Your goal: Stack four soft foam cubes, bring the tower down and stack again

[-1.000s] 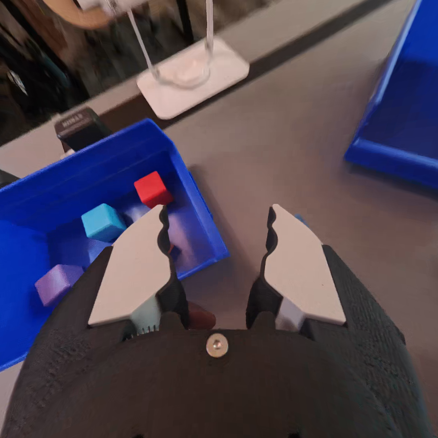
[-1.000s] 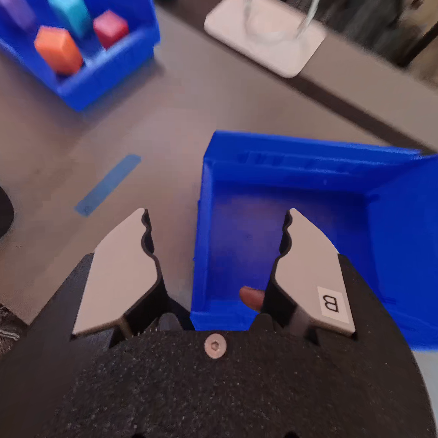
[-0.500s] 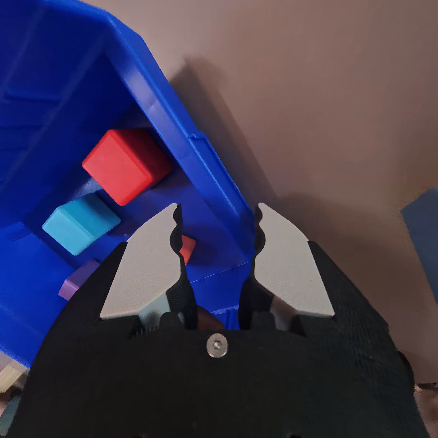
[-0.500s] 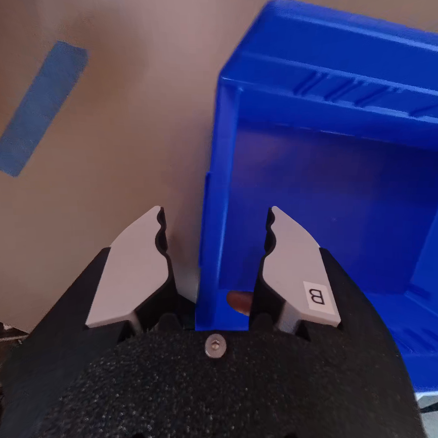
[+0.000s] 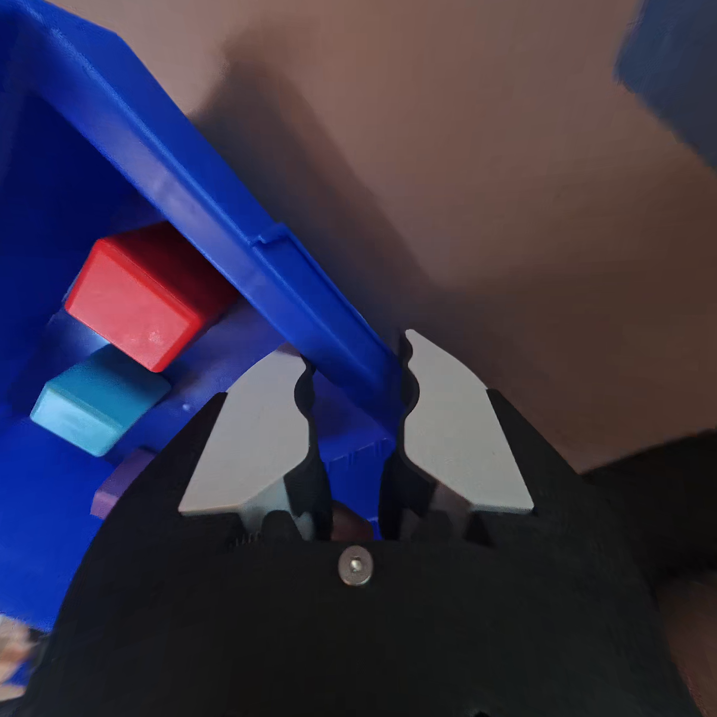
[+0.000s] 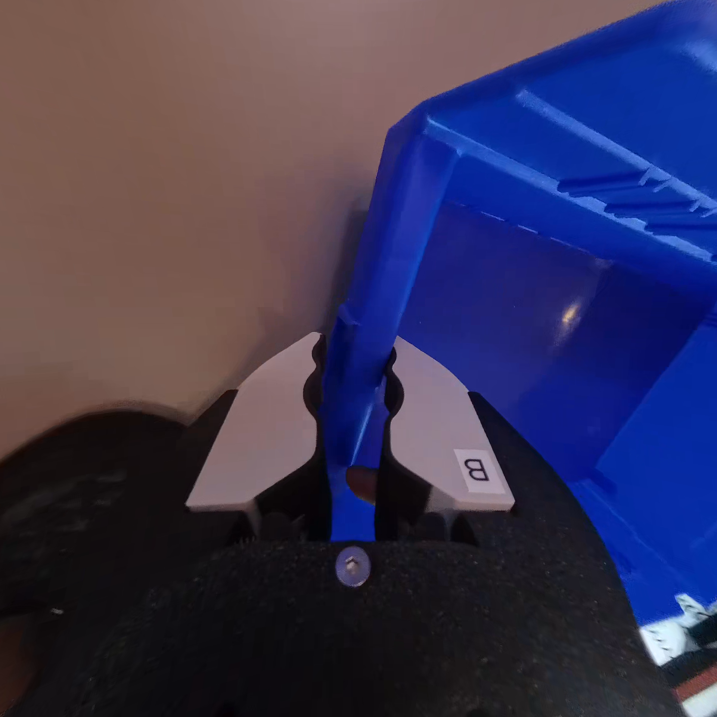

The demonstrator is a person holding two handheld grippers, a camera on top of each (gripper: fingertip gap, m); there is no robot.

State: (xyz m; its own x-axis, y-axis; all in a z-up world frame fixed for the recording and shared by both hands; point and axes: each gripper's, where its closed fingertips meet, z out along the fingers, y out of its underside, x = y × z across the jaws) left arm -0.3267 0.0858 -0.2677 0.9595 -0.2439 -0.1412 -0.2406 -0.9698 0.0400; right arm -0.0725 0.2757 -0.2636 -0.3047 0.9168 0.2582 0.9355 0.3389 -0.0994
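Both grippers have closed since half a second back. My left gripper now has its jaws narrowed onto the near wall of the blue plastic bin with cubes; the wall runs from upper left down into the jaws at frame centre. Inside it, at left of frame: a red foam cube, a teal foam cube just below it, and a purple foam cube partly hidden by the gripper body.

My right gripper likewise clamps the side wall of the empty blue plastic bin, right of frame.

Brown counter beyond. No cube is out yet; my read is that the bins get repositioned first, so stacking has not begun.
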